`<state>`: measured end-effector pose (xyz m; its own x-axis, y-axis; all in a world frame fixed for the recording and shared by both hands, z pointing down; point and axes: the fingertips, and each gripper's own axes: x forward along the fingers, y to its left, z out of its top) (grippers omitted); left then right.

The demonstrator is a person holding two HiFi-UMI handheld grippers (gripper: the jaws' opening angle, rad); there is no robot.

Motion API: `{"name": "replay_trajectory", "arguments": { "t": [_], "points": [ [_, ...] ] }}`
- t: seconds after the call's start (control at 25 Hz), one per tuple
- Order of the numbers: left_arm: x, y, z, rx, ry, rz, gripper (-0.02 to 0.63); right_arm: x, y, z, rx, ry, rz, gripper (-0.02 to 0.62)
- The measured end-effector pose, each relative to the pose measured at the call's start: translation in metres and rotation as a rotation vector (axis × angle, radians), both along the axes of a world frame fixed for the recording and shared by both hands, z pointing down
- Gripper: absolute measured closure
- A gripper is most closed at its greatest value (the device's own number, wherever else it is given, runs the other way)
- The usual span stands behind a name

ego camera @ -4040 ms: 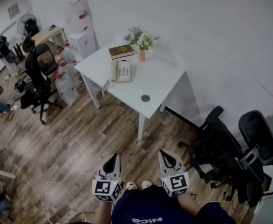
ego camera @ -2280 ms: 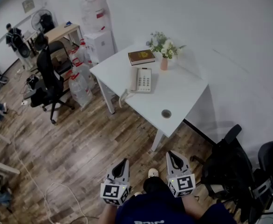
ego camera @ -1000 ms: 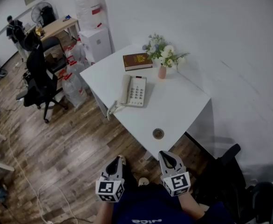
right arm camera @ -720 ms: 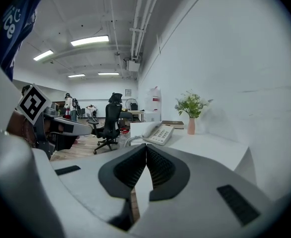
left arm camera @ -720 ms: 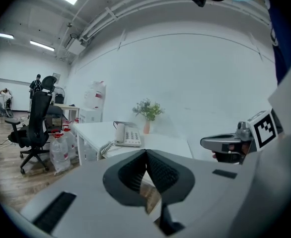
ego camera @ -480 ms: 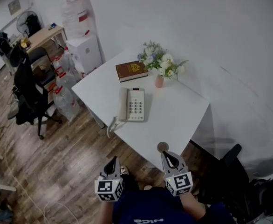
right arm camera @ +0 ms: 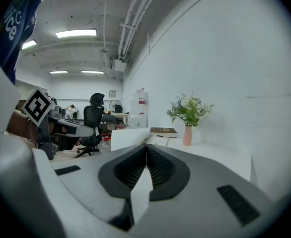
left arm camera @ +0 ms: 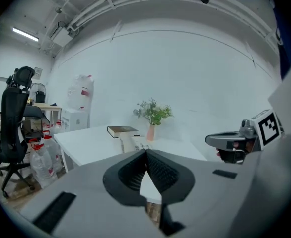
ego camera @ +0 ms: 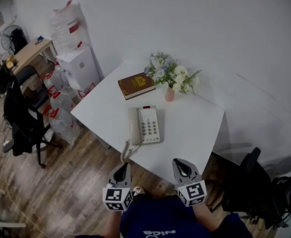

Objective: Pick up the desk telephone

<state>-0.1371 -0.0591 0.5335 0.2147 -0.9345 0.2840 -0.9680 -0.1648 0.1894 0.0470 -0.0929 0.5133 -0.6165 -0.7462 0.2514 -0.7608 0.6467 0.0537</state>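
Observation:
A cream desk telephone (ego camera: 145,125) lies on the white table (ego camera: 195,133), handset along its left side, cord hanging off the near edge. It shows small beyond the jaws in the left gripper view, telephone (left arm camera: 135,144). My left gripper (ego camera: 121,170) hovers shut and empty just off the table's near edge, below the phone. My right gripper (ego camera: 179,165) is shut and empty too, at the near edge to the phone's right. In the left gripper view the left gripper (left arm camera: 146,152) points at the table; in the right gripper view the right gripper (right arm camera: 146,147) does the same.
A brown book (ego camera: 136,85) and a pink vase of flowers (ego camera: 171,76) stand behind the phone. A white cabinet (ego camera: 78,63) with water jugs (ego camera: 61,120) sits left of the table. Black office chairs stand at left (ego camera: 21,118) and right (ego camera: 254,182). White wall behind.
The view has closed in on the table: phone and table now sit lower and nearer. Both grippers, still shut, have come from over the floor up to the table's near edge.

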Motion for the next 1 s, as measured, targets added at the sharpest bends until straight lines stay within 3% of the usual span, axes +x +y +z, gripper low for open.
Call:
{"name": "replay_trajectory", "arguments": {
  "t": [0.24, 0.4, 0.8, 1.0],
  "points": [
    [-0.016, -0.024, 0.000, -0.009, -0.002, 0.089, 0.589, -0.019, -0.013, 0.004, -0.008, 0.016, 0.072, 0.572],
    [-0.028, -0.033, 0.001, -0.017, 0.005, 0.103, 0.589, -0.024, -0.026, 0.002, -0.016, 0.004, 0.114, 0.572],
    [-0.021, -0.044, 0.002, -0.025, 0.064, 0.124, 0.589, -0.041, -0.035, 0.007, -0.033, -0.002, 0.061, 0.572],
    [-0.028, -0.053, 0.004, -0.048, 0.099, 0.081, 0.589, -0.051, -0.044, 0.012, -0.056, 0.038, 0.025, 0.572]
  ]
}}
